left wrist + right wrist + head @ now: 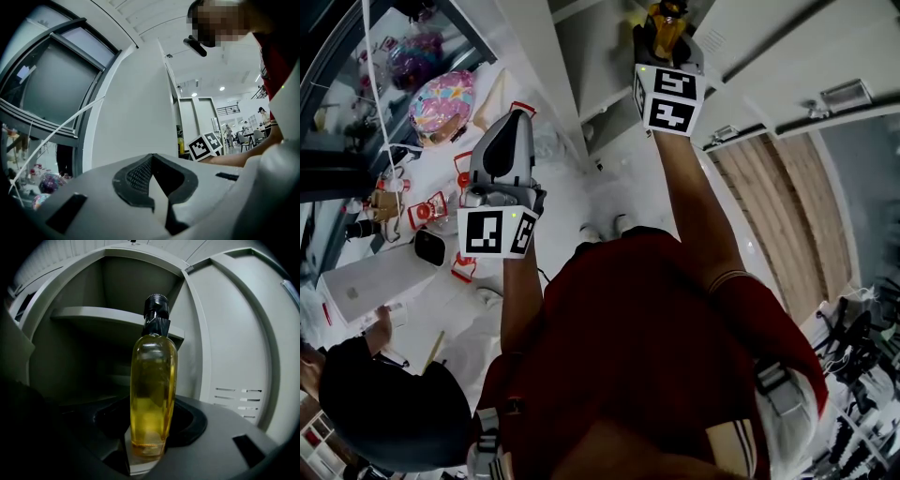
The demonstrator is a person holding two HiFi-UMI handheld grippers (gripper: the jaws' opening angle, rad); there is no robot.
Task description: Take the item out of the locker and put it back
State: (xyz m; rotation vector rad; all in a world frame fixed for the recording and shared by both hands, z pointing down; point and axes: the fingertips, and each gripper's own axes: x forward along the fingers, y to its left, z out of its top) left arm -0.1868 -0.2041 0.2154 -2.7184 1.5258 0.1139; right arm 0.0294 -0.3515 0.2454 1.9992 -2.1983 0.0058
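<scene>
The right tool [147, 448] grips the yellow bottle [153, 390] upright before the open locker [117, 315]; the left tool [152, 187] is closed, empty

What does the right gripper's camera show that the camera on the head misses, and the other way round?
Only the right gripper view: the shelf inside the locker, the slots in its door, and the bottle standing upright, gripped near its base.
Only the head view: the left gripper, the person's red shirt, colourful toys at the left and a second person.
Both: the bottle of yellow liquid between the jaws of the right gripper, at the open locker.
</scene>
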